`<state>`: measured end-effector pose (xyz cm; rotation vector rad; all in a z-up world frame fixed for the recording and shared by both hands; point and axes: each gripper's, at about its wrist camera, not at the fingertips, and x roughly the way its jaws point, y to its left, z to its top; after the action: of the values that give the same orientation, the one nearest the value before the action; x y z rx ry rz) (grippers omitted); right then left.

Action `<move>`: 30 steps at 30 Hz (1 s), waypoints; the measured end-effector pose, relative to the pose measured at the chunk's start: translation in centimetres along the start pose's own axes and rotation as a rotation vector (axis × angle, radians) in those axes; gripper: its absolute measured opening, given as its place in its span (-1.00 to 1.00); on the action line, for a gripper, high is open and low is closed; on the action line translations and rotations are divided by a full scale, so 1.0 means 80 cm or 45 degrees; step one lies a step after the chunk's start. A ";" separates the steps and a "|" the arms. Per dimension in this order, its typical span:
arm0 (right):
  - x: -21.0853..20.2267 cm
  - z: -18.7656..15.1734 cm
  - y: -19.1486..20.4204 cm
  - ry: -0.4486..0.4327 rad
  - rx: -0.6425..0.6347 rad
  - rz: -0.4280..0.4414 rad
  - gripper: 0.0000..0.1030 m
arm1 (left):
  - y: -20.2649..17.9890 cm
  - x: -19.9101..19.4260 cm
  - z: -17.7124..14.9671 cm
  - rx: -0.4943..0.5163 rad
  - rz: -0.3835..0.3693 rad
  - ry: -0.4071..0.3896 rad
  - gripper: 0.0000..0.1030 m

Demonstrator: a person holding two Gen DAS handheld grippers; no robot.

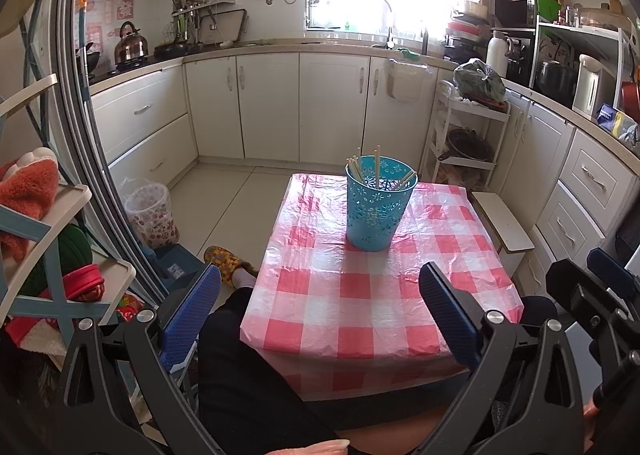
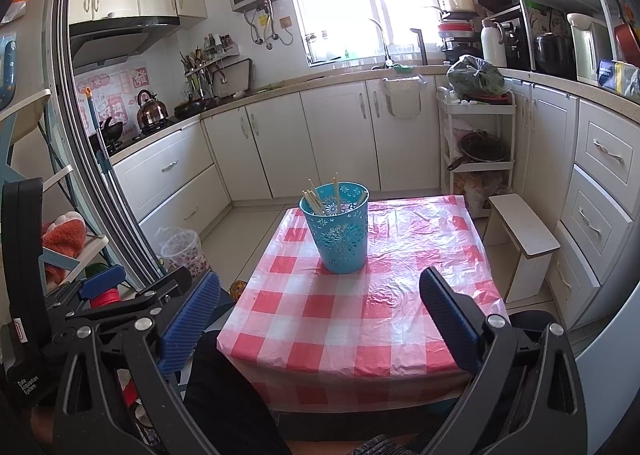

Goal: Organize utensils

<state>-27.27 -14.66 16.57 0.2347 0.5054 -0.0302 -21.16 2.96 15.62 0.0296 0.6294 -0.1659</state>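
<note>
A blue perforated plastic holder stands upright on a small table with a red-and-white checked cloth. Several pale wooden chopsticks stand inside it. My left gripper is open and empty, held back over the table's near edge. In the right wrist view the holder sits at the far left part of the checked table, with the chopsticks in it. My right gripper is open and empty, also short of the holder. No loose utensils show on the cloth.
A white step stool stands right of the table. A white trolley with pans is behind it. A patterned waste bin sits on the floor at left, a shelf rack nearer. Cabinets ring the room. The person's dark-clothed leg is below.
</note>
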 end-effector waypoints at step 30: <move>-0.003 0.001 -0.002 -0.005 -0.003 0.004 0.86 | 0.000 0.000 -0.001 0.001 -0.001 -0.002 0.85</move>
<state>-27.49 -14.82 16.75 0.2333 0.5013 -0.0273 -21.23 3.00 15.53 0.0299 0.6277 -0.1666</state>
